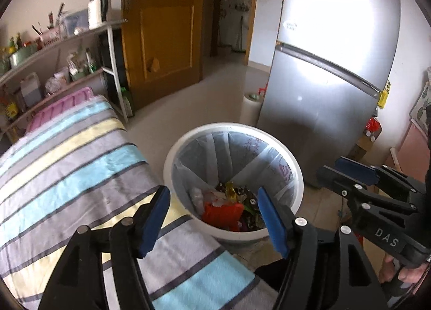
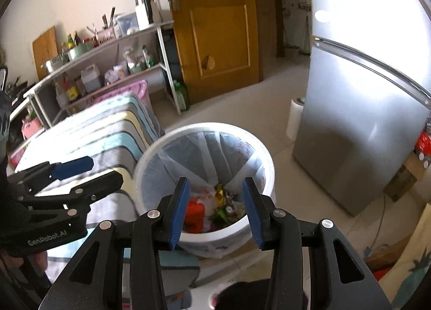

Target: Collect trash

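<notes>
A white round trash bin (image 1: 291,164) with a plastic liner stands on the floor beside the striped table. It holds mixed trash (image 1: 229,207): an orange wrapper, white plastic, dark and gold wrappers. My left gripper (image 1: 214,219) is open and empty, above the bin's near rim. In the right wrist view the bin (image 2: 265,164) and its trash (image 2: 215,207) lie straight ahead. My right gripper (image 2: 216,213) is open and empty over the bin's near edge. The right gripper also shows in the left wrist view (image 1: 350,175), and the left gripper in the right wrist view (image 2: 78,172).
A table with a striped cloth (image 1: 70,154) lies left of the bin. A silver fridge (image 1: 328,89) stands at the right, with a white roll (image 1: 249,108) beside it. Cluttered shelves (image 1: 54,67) line the left wall, and a yellow door (image 1: 161,27) stands behind.
</notes>
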Available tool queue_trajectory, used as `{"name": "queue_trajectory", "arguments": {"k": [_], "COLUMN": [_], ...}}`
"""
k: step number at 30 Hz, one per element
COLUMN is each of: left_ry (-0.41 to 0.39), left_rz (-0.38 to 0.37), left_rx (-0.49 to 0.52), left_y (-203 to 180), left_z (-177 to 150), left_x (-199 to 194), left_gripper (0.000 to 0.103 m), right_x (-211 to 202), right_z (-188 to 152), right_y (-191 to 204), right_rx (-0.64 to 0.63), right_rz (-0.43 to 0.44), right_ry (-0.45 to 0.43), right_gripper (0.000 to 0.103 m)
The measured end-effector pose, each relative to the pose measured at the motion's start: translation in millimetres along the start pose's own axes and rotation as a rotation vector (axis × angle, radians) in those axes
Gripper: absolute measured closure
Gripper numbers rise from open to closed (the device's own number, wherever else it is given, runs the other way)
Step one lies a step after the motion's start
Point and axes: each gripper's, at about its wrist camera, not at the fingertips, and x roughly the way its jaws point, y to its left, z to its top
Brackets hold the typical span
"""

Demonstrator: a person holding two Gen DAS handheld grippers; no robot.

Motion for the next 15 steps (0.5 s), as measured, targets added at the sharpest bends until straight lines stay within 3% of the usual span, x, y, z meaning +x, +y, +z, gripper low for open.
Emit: {"name": "queue_trajectory", "arguments": {"k": [6, 15], "left_ry": [-0.090, -0.150], "left_rz": [0.035, 0.075], "left_rx": [0.007, 0.005], "left_y": [1, 4], "left_z": [-11, -27], "left_x": [-37, -66], "left_gripper": [0.027, 0.023], "right_x": [-34, -60], "right_z": [-16, -34], "right_y": [15, 26], "right_rx": [0.017, 0.042], "right_rz": [-0.040, -0.067], "right_ry": [-0.072, -0.128], "right_gripper": [0.061, 0.061]}}
